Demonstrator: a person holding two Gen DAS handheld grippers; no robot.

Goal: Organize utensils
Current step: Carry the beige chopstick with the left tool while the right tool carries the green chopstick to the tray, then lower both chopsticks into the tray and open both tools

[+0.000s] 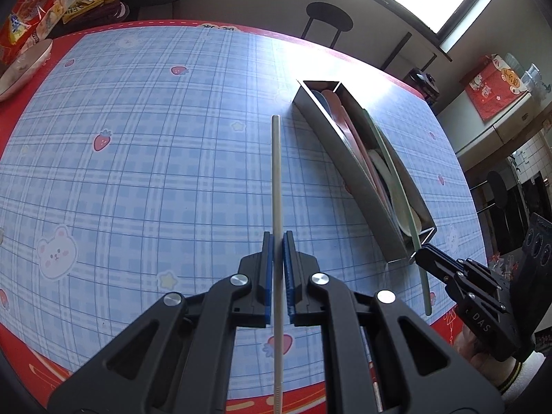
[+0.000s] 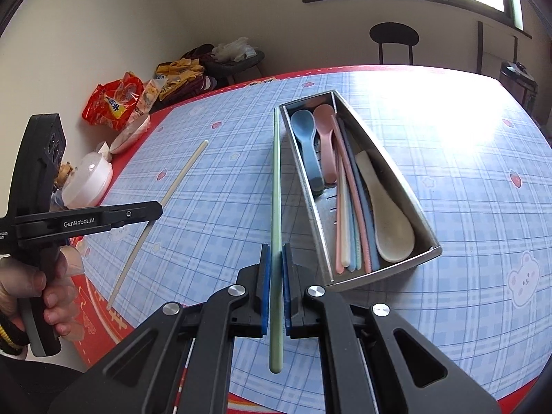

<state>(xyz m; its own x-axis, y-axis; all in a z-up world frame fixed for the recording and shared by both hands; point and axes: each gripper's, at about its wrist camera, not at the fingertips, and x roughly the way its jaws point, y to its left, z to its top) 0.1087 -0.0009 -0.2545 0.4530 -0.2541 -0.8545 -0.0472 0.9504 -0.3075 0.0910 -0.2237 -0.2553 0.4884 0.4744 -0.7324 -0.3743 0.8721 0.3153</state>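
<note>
Two chopsticks in my tongs, tray waiting

My left tongs (image 1: 278, 258) pinch the cream chopstick (image 1: 276, 179) and my right tongs (image 2: 275, 269) pinch the green chopstick (image 2: 276, 186), both held above the worktop (image 2: 465, 186) beside the steel utensil tray (image 2: 400, 269). I judge them light, stiff and slippery; gripping partway up each stick seems wise. The tray holds three spoons and roughly four chopsticks.

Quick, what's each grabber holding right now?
Left gripper: shut on the beige chopstick.
Right gripper: shut on the green chopstick.
</note>
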